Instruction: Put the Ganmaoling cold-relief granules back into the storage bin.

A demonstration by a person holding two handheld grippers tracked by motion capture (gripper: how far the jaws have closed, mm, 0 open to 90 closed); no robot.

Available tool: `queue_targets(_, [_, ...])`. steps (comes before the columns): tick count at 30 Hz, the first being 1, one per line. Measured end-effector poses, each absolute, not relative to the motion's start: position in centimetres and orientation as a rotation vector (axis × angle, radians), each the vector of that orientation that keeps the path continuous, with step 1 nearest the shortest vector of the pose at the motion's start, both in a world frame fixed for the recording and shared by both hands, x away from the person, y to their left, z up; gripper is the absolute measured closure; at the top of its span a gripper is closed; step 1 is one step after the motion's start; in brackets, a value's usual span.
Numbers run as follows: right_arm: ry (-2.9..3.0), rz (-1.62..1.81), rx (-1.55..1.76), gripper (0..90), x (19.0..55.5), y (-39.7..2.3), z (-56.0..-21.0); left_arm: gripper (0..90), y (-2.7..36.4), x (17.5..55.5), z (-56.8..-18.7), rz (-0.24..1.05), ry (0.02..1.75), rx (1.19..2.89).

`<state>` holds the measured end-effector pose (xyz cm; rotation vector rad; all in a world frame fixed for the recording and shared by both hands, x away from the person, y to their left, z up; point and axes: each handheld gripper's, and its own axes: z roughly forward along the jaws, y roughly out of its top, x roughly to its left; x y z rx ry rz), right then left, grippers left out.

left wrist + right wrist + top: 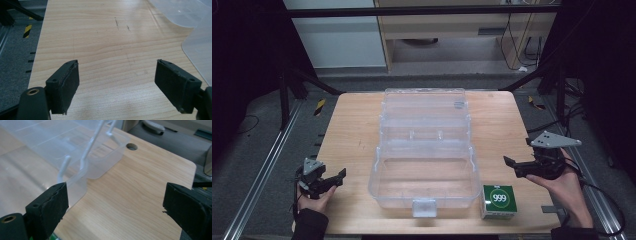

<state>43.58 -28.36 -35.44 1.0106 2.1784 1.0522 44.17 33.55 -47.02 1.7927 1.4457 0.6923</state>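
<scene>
clear plastic box (424,150) is sitting open at the middle of the wooden table (352,135), lid back. green carton (498,201) is lying just off its near right corner. left gripper (332,180) and right gripper (512,167) are hovering either side, jaws spread wide, gripping nothing.

Left claw (337,178) gapes; right claw (514,167) too.

The middle of the surface (352,135) is taken up by an open clear box (424,150); bare strips are left at both sides.
</scene>
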Motion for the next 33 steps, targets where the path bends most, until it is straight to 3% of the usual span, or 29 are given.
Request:
queue_targets(17, [2.462, 0.852, 0.800, 3.4, 42.8, -26.3, -35.0, 19.1, 33.3, 44.3, -47.2, 0.682, 1.438, 1.824])
queue_targets(33, [2.682, 0.714, 0.674, 2.6, 41.9, -24.9, -37.0, 19.0, 33.1, 44.3, -47.3, 0.682, 1.430, 1.841])
